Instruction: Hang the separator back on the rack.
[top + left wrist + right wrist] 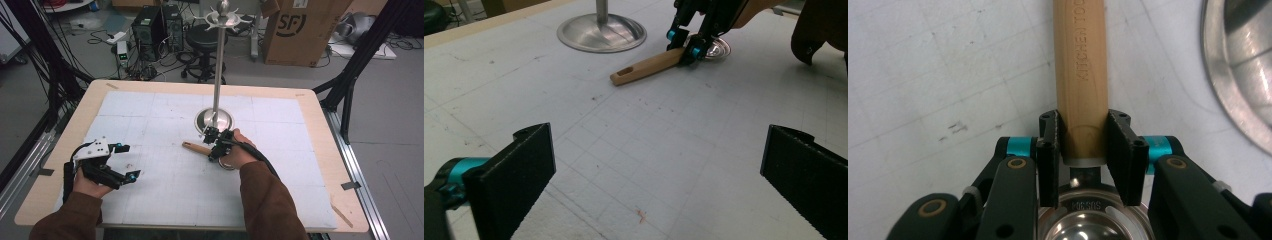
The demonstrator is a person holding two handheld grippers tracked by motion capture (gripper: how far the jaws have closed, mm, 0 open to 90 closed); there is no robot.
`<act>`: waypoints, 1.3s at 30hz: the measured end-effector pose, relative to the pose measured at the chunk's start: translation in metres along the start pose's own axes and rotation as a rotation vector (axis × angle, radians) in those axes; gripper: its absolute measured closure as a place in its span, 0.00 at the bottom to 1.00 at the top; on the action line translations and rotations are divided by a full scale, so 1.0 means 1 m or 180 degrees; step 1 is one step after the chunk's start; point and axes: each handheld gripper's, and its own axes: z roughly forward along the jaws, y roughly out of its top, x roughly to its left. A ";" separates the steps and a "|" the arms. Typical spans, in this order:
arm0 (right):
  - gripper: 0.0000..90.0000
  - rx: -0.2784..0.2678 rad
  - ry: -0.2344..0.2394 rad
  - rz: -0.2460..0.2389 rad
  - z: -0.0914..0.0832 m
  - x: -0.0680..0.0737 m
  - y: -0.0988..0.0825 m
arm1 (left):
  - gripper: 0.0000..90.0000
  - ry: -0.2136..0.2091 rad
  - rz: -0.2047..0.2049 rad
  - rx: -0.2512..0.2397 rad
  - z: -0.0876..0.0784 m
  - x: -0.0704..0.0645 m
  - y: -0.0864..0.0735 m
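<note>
1 wooden-handled utensil (1081,75), 1 metal stand (214,120), 2 tools

Left hand-held gripper (125,161) jaws wide apart, level; right hand-held gripper (214,145) jaws narrow, angled downward.

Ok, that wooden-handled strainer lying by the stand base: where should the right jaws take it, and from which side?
Take the strainer on its straight wooden handle, near the metal bowl end, coming down from above with one jaw on either flank. It lies flat on the table, so only its sides are free. The right gripper already sits there, its jaws against the handle.
</note>
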 end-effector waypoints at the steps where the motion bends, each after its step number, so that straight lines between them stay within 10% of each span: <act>1: 0.76 0.0012 0.0030 0.0033 -0.001 0.000 -0.001 | 0.02 -0.0003 -0.0001 0.0000 0.000 0.000 0.000; 20: 0.76 -0.0215 0.0176 0.0102 -0.013 0.000 -0.016 | 0.02 -0.0005 -0.0006 -0.0003 0.000 0.000 0.000; 39: 0.76 -0.1161 0.0248 0.0236 -0.062 0.003 -0.047 | 0.02 0.0000 -0.0013 -0.0027 0.000 -0.001 0.000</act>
